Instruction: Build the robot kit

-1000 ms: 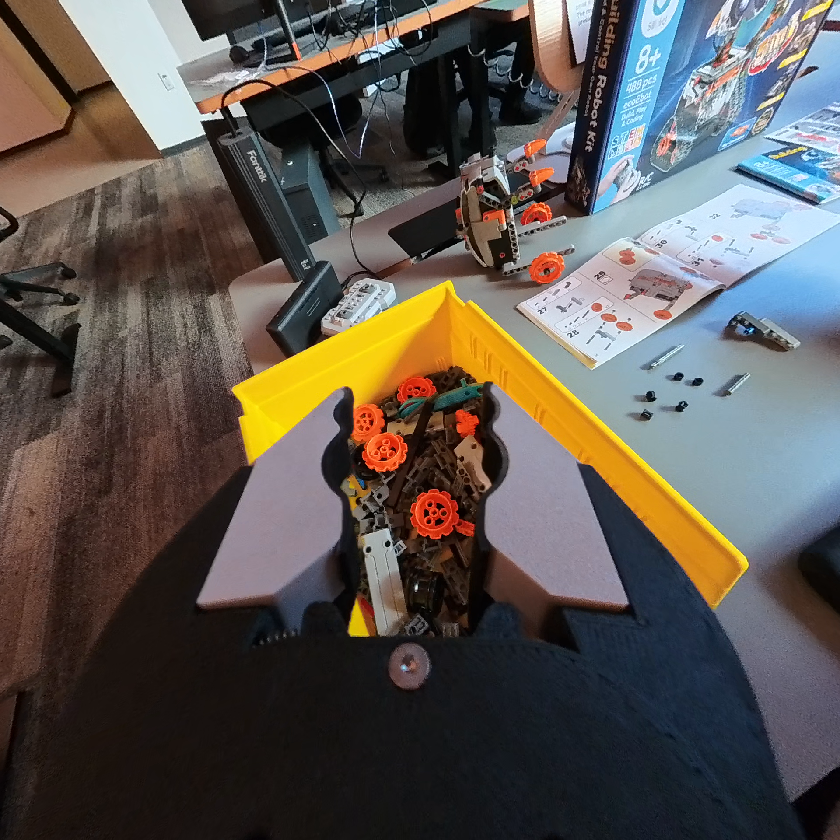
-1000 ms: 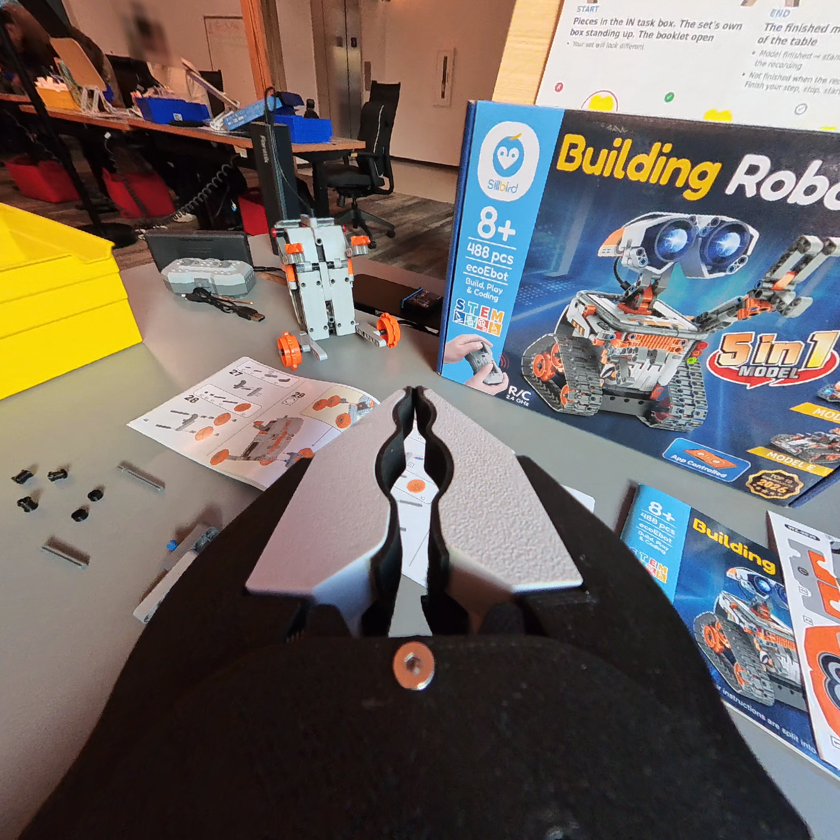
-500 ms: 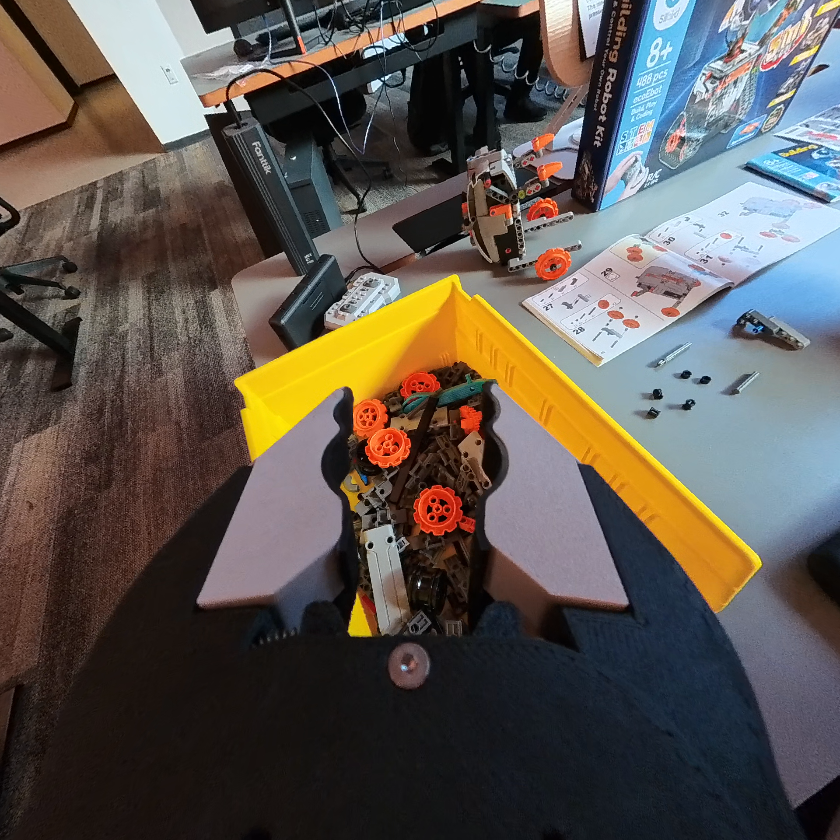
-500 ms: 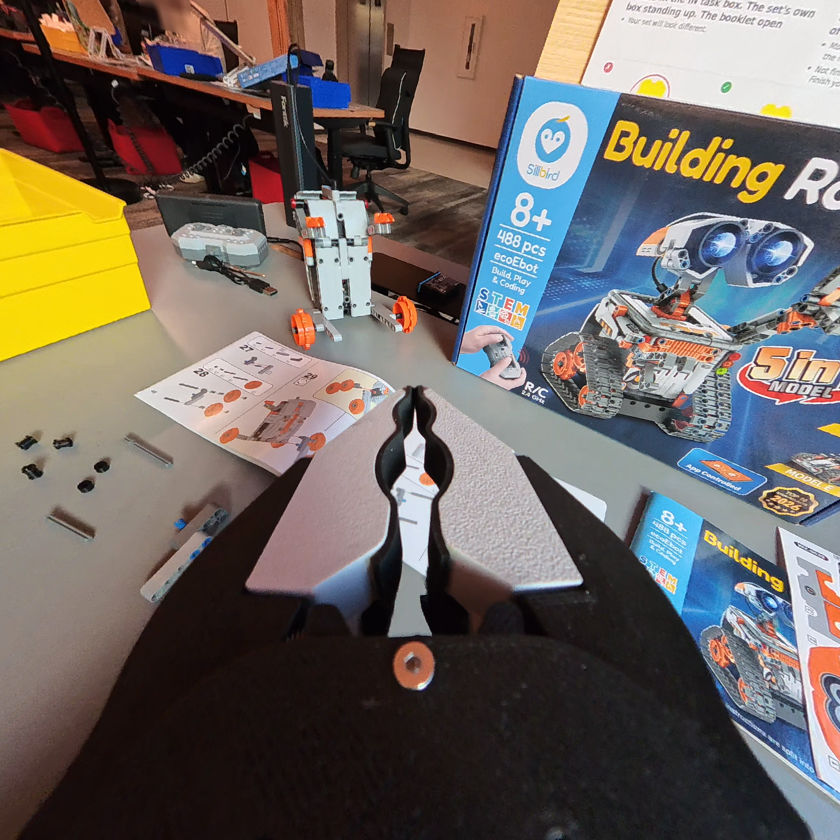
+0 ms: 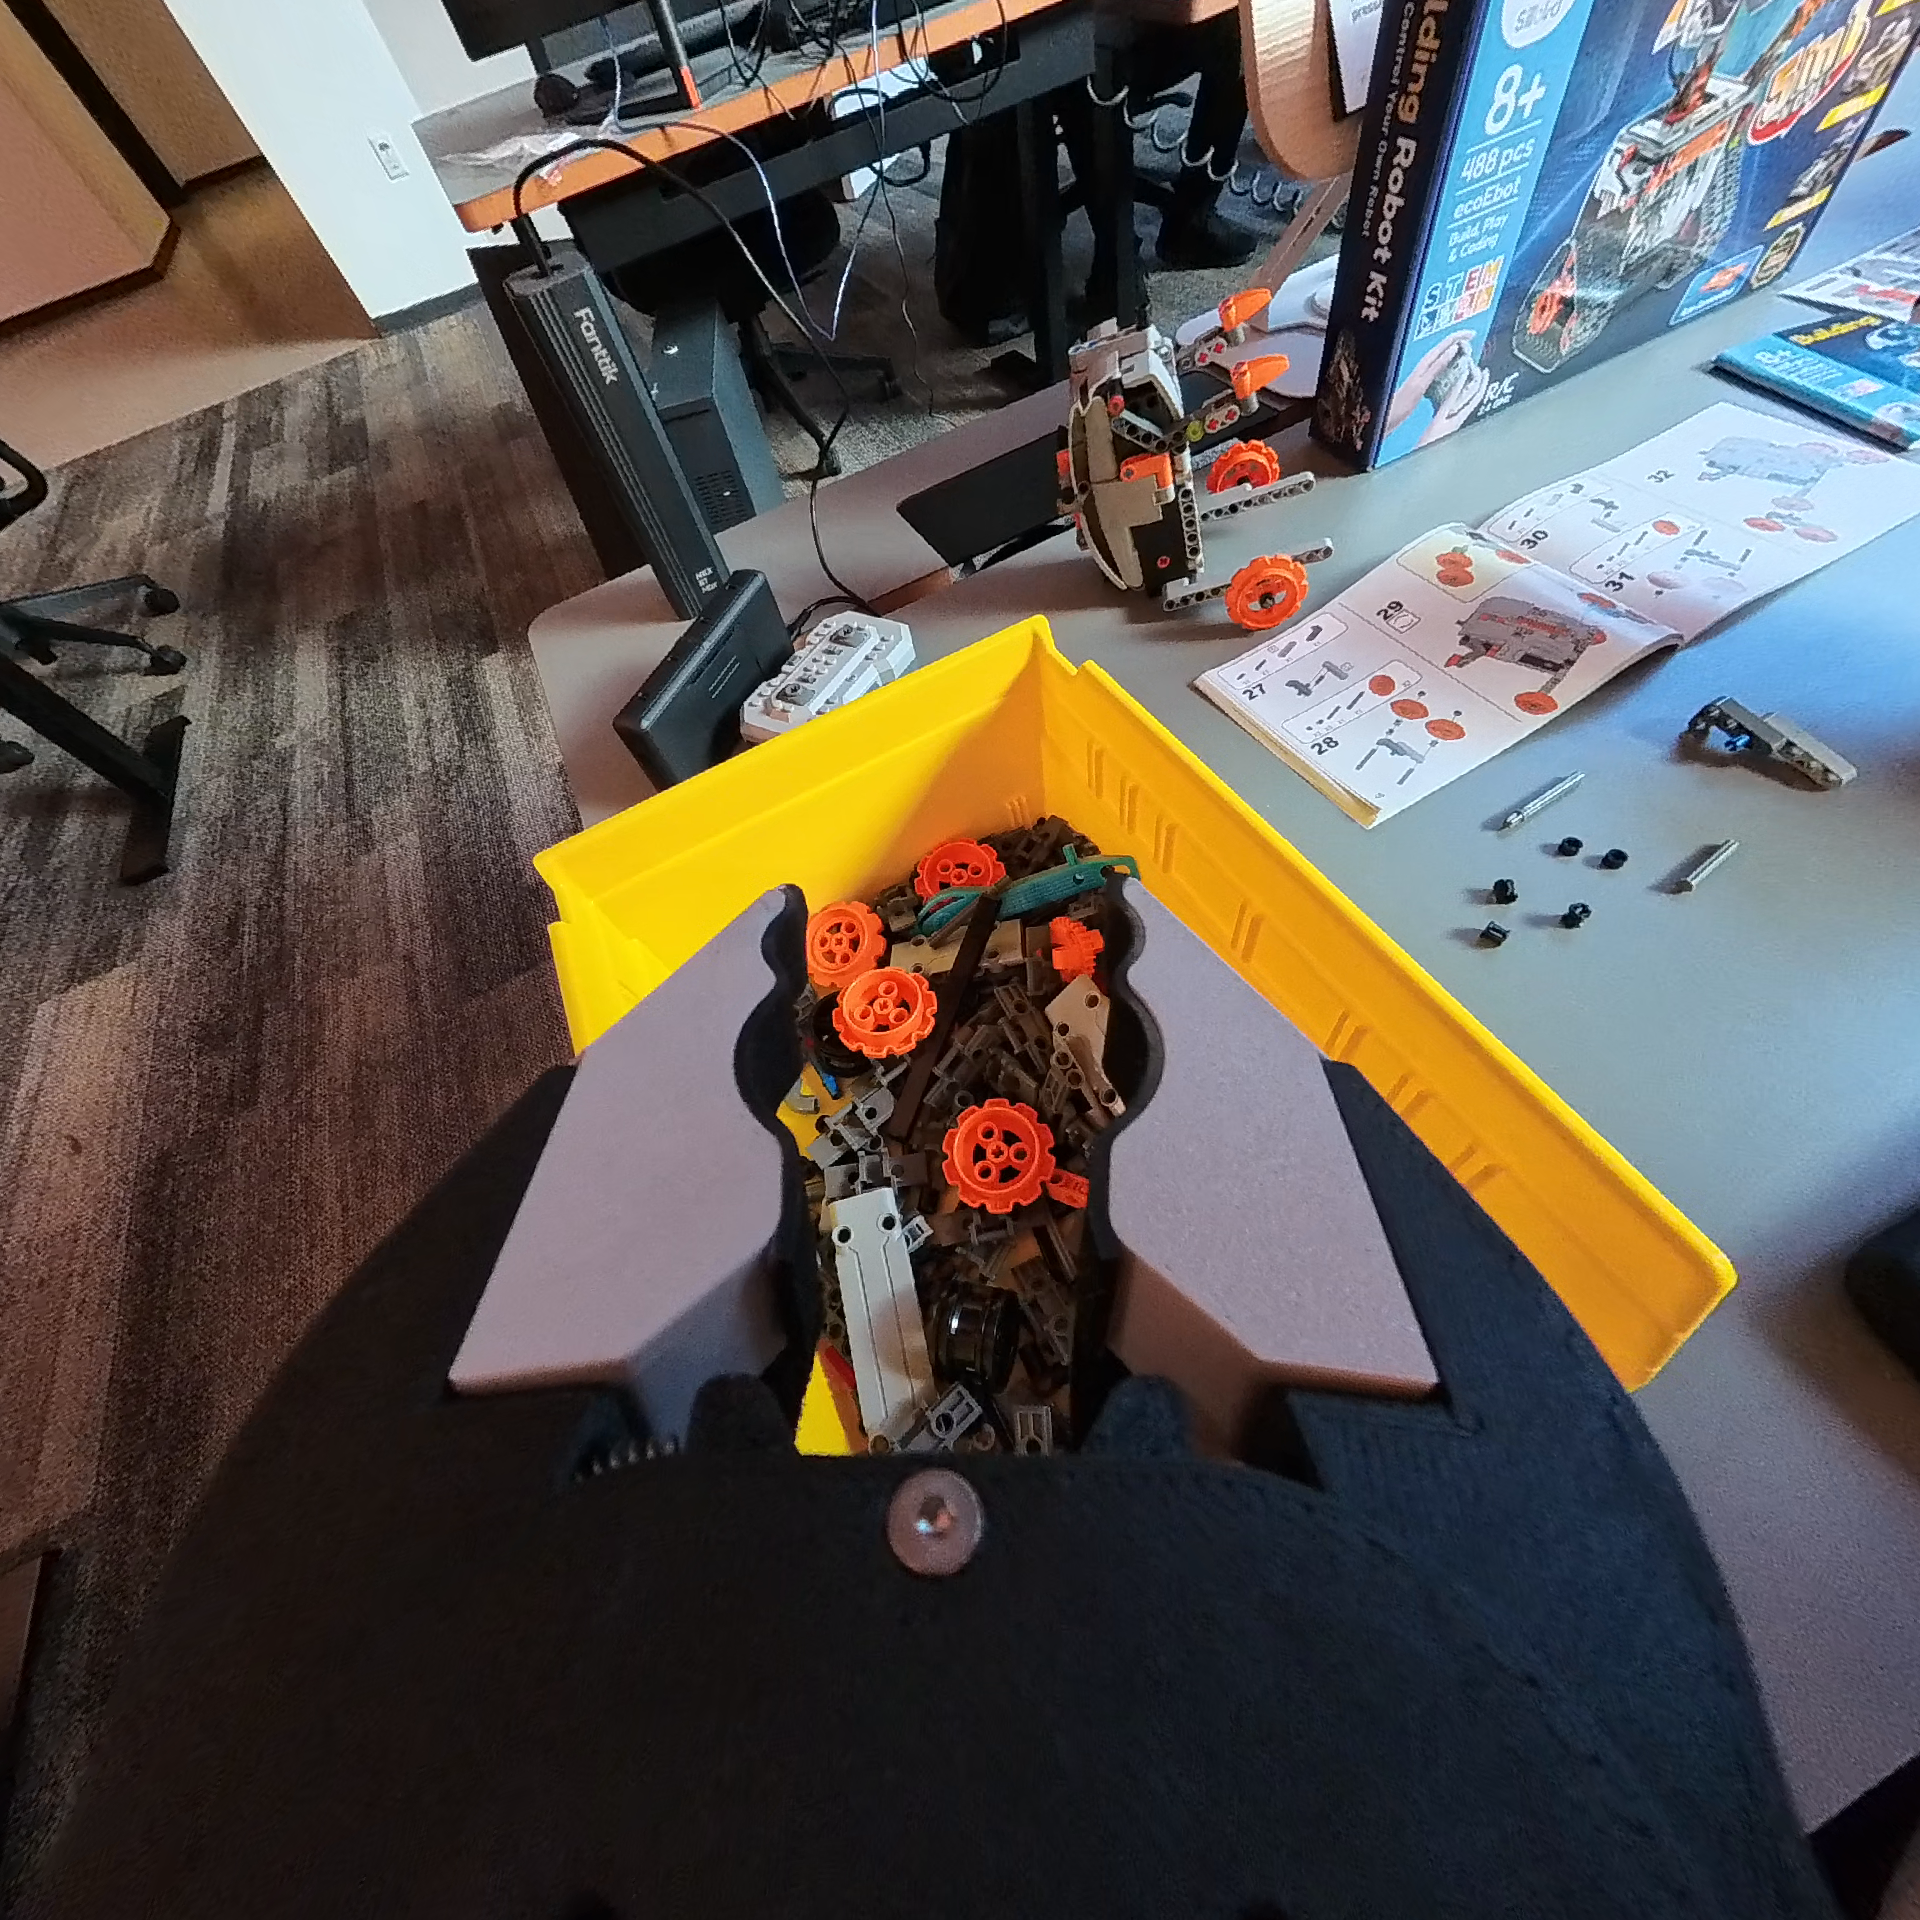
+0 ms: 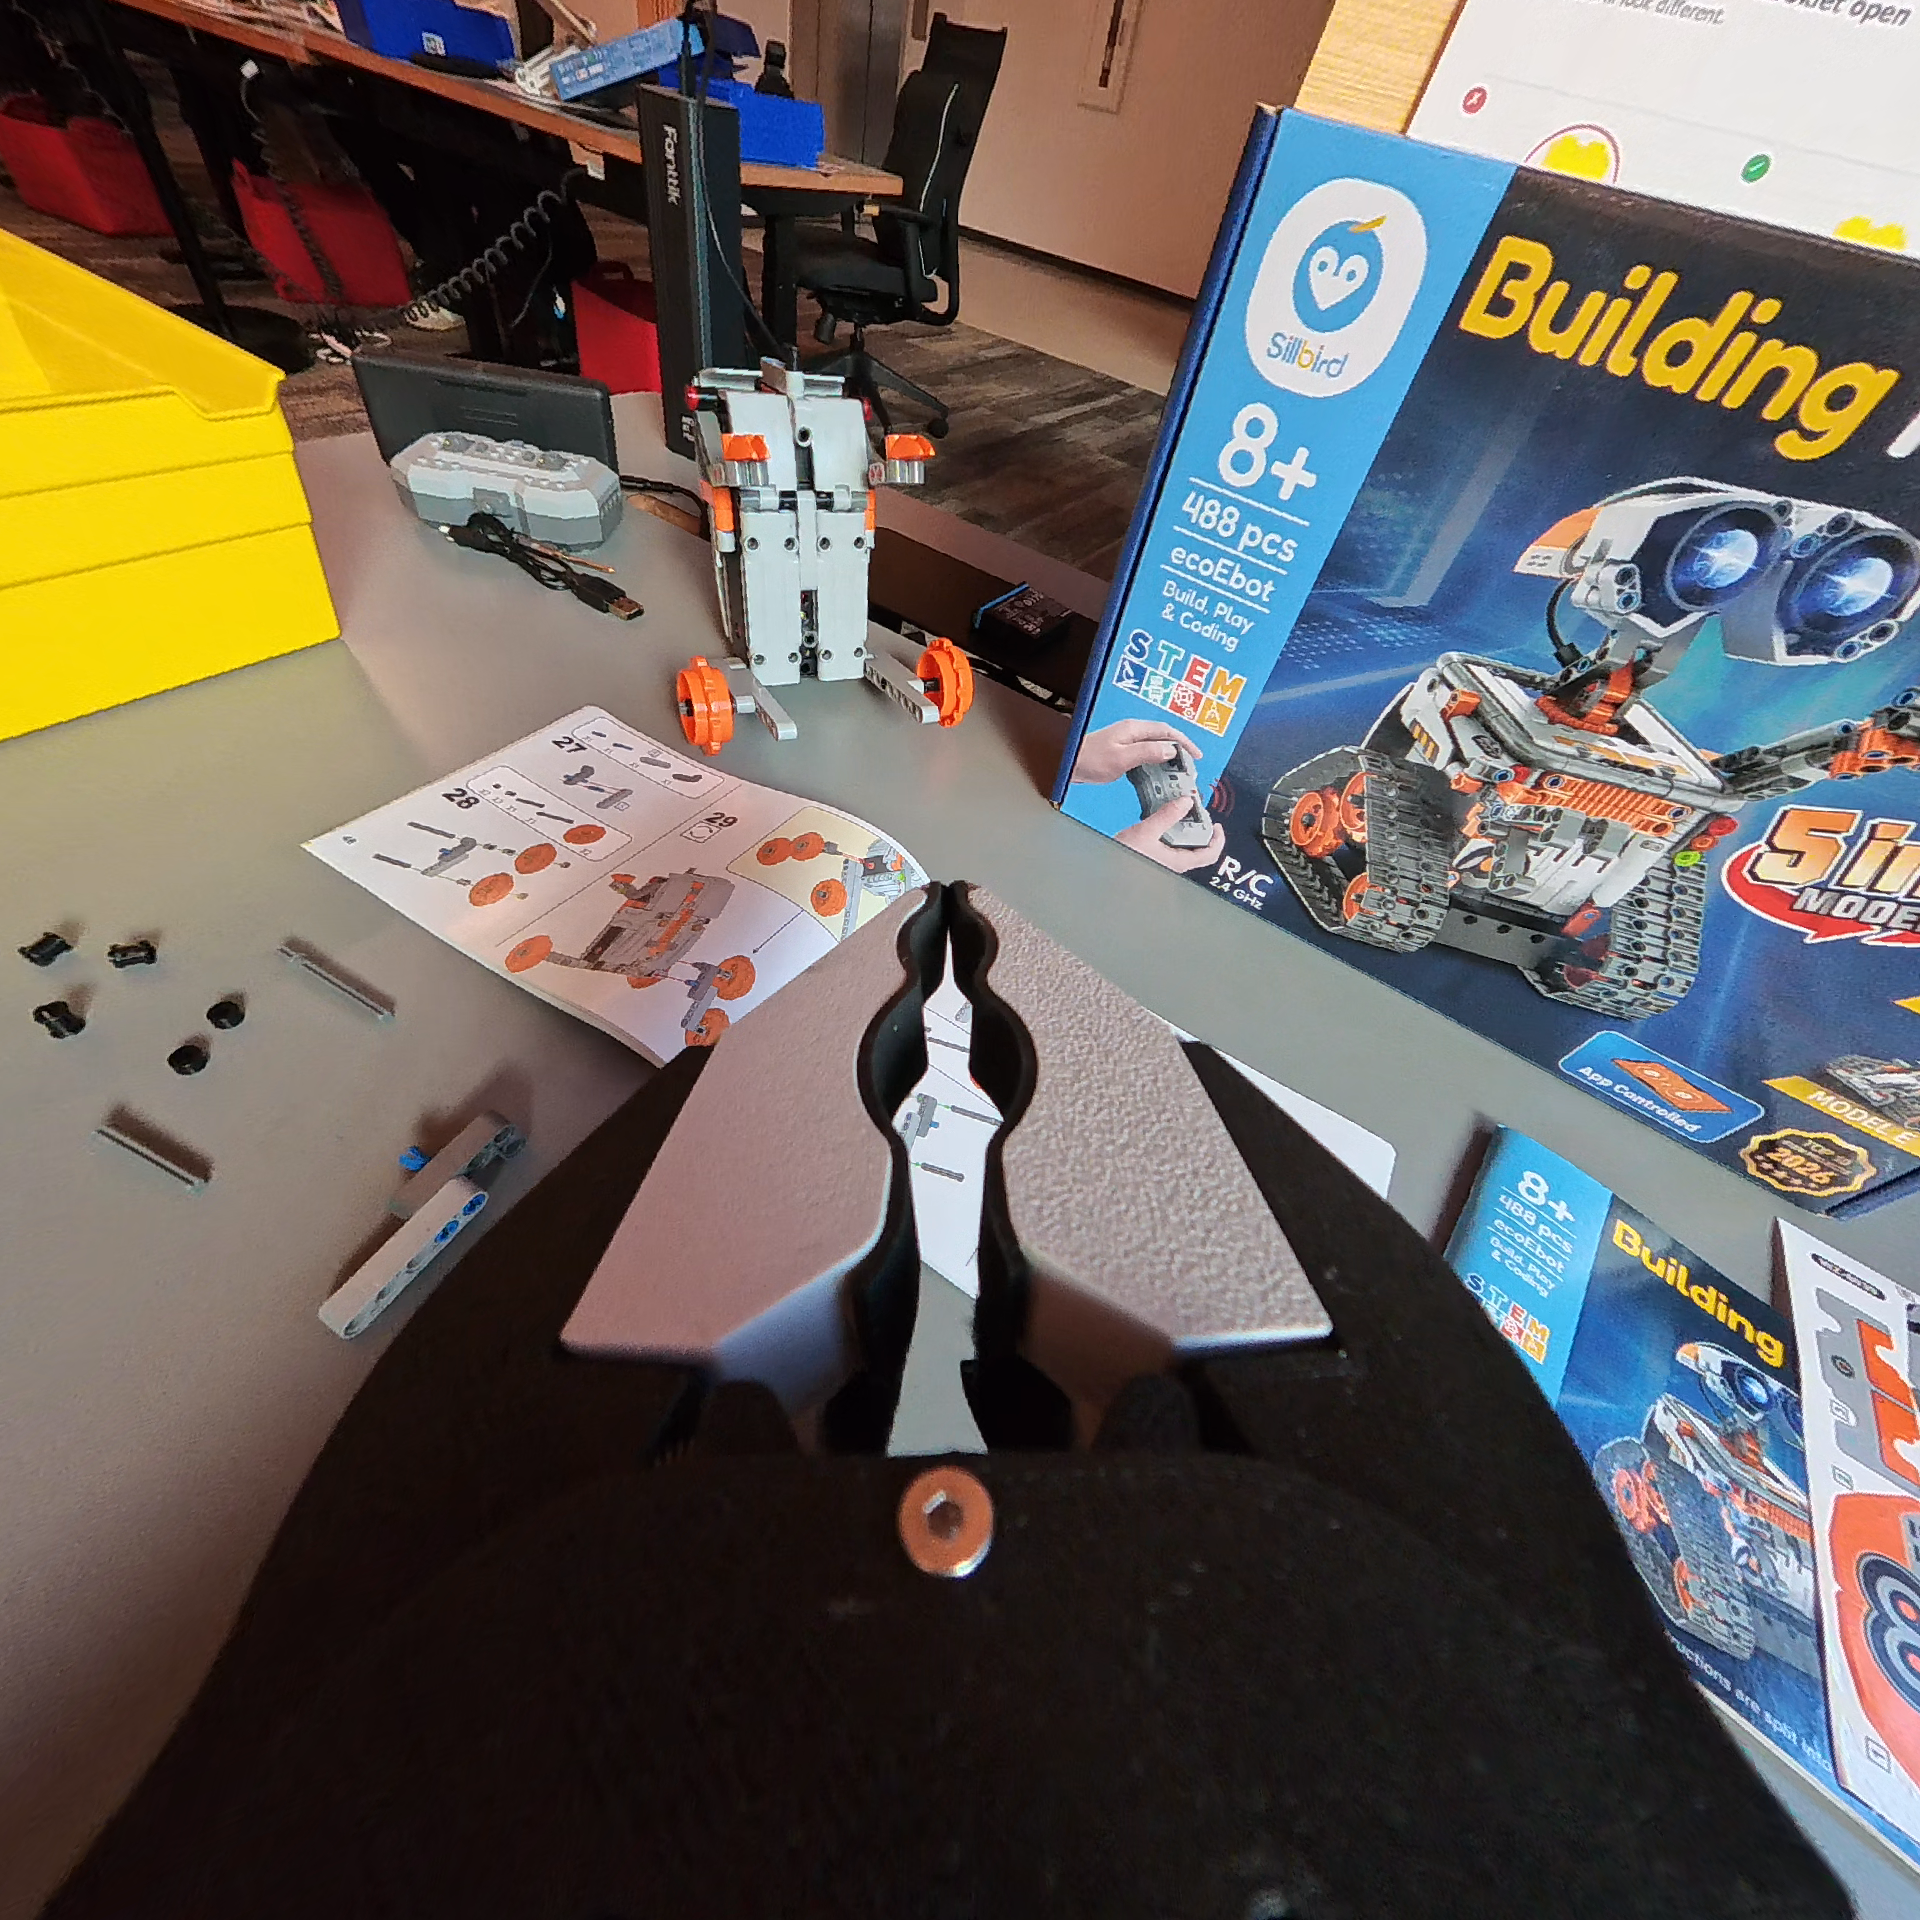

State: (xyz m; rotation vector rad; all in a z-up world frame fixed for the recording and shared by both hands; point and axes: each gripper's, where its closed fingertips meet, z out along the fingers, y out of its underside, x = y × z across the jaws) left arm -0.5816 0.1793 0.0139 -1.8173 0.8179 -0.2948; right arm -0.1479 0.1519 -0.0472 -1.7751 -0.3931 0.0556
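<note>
left gripper (image 5: 951,904) hangs wide open over the yellow bin (image 5: 1351,997) of loose parts, gripping nothing. right gripper (image 6: 951,894) is pinched nearly closed and empty above the open instruction booklet (image 6: 623,883), grey beam (image 6: 416,1236) just beside it on the table.

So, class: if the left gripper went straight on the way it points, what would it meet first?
Probably the loose parts piled in the yellow bin; the open left gripper hangs above them, though depth is unclear.
</note>
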